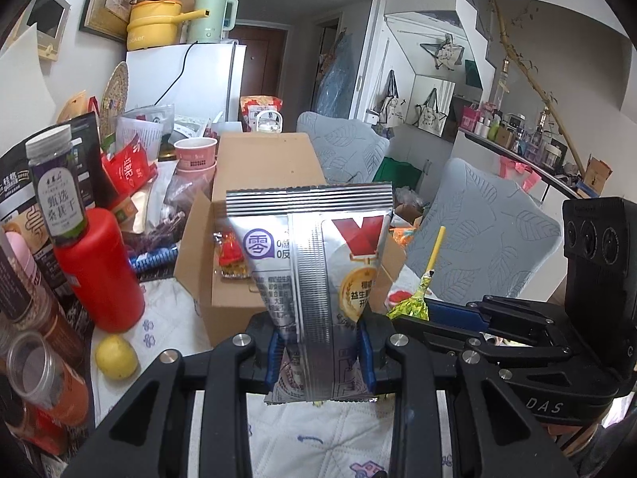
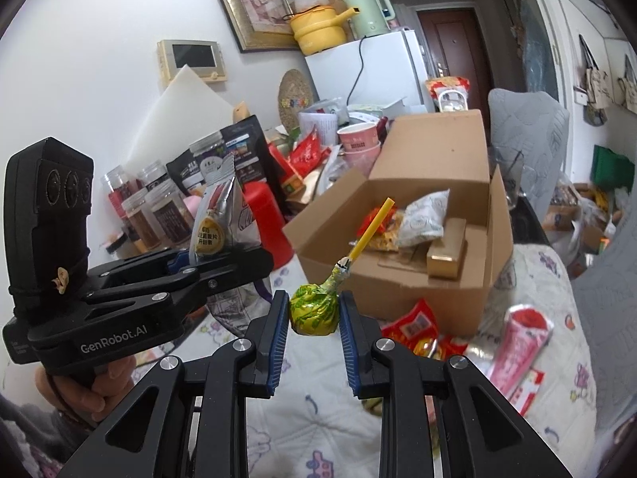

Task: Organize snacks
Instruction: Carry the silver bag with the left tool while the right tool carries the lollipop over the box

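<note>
Left gripper (image 1: pixel 322 352) pinches silver snack packet (image 1: pixel 314 263) upright between its pads; right gripper (image 2: pixel 313 318) clamps green-wrapped lollipop (image 2: pixel 314 310), stick pointing up and ahead; open cardboard box (image 2: pixel 434 215) just ahead of both, on the table

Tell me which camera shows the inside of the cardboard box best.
The right wrist view: it looks down into the open cardboard box, showing snack packets and a gold carton inside. In the left wrist view the silver packet held in the left claw hides most of it.

White fridge (image 1: pixel 187 75), framed picture (image 2: pixel 254 4) — brown door (image 2: pixel 450 40) beyond
</note>
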`<state>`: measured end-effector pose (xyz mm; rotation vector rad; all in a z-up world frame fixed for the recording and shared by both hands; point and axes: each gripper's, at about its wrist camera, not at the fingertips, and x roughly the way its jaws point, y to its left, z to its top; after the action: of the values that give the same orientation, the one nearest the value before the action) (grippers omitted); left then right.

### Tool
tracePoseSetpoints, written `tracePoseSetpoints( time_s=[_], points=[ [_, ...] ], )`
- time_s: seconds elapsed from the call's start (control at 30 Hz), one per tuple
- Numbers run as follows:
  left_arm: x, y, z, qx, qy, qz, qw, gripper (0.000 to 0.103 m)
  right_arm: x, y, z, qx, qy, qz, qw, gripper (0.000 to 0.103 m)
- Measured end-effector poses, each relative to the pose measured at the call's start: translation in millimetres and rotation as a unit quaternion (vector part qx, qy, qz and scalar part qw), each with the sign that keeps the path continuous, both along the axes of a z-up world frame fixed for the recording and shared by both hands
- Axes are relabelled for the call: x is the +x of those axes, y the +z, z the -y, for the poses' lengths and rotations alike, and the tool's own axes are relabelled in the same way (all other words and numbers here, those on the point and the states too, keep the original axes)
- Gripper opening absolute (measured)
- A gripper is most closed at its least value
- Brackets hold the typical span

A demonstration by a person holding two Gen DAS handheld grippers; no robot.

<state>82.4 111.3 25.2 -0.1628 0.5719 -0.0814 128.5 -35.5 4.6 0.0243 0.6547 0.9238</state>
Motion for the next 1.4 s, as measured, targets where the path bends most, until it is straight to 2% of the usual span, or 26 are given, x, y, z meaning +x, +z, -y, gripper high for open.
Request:
tracePoseSetpoints(
  time_s=[0.27,0.47,0.73,1.1,1.4],
  points=[
    [35.5,14.6,-11.5,0.002,-0.002,0.013,0.9999,0.030,34.5,15.1,-11.8,0.006,-0.004,0.014,1.000,0.025],
    [64.1,15.3,-21.6,-0.002,0.008,0.020,0.9998,0.030,62.2,19.4,-21.1,0.001,-0.010,0.022,1.000,0.025],
    [106.0,12.3,-30.1,0.014,0.014,0.018,0.9996,0.030,105.5,19.2,-36.1,-0.007,-0.021,0.033,0.999,0.025],
    [162.5,-9.4,-48.0,0.034,0.038,-0.007,0.9987,0.030,157.5,10.2,-59.6,-0.046,-0.038,0.039,0.997,0.025],
    [196.6,-33.3,-60.5,0.044,0.053,-0.042,0.9967,0.030,191.9,-7.9,-81.9,-0.077,-0.037,0.014,0.996,0.025]
  ],
)
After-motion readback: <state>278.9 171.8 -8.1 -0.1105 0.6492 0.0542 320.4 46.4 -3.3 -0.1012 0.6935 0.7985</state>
